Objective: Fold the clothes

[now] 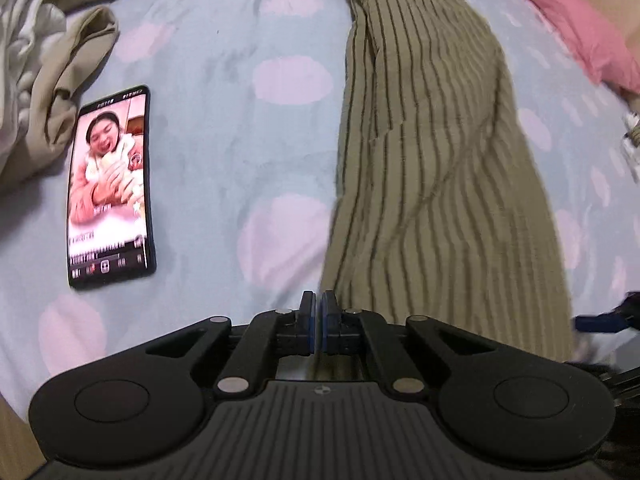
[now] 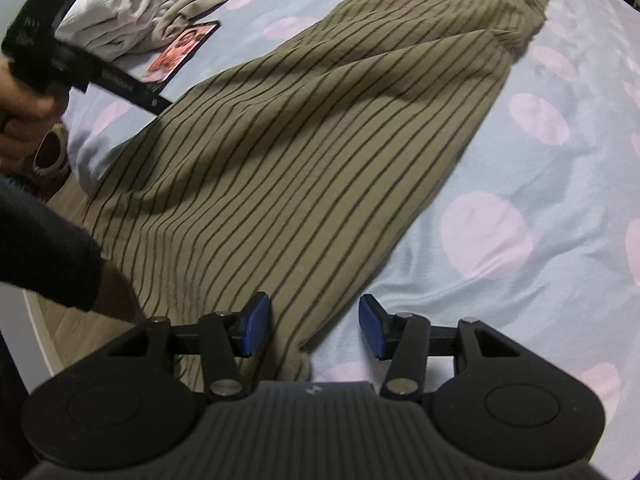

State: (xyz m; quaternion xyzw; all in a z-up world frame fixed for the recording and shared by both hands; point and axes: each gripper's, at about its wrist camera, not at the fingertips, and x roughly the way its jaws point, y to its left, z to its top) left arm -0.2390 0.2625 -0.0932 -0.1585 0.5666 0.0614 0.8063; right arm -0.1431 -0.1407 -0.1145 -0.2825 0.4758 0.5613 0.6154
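A long olive garment with dark stripes (image 1: 432, 168) lies spread lengthwise on the bed, and fills the middle of the right wrist view (image 2: 320, 152). My left gripper (image 1: 319, 320) is shut, its blue pads pressed together right at the garment's near left edge; I cannot make out cloth between them. The right wrist view shows this gripper (image 2: 160, 104) in a person's hand (image 2: 20, 112), its tip against the same edge. My right gripper (image 2: 314, 326) is open, and the garment's near end lies between its fingers (image 2: 256, 324).
The bed sheet is light blue with pink dots (image 1: 240, 140). A lit phone (image 1: 110, 188) lies left of the garment. Beige and white clothes (image 1: 40, 80) are piled at the far left, and something pink (image 1: 580, 28) lies far right. Wooden floor (image 2: 68, 320) and a slipper (image 2: 50, 152) are beside the bed.
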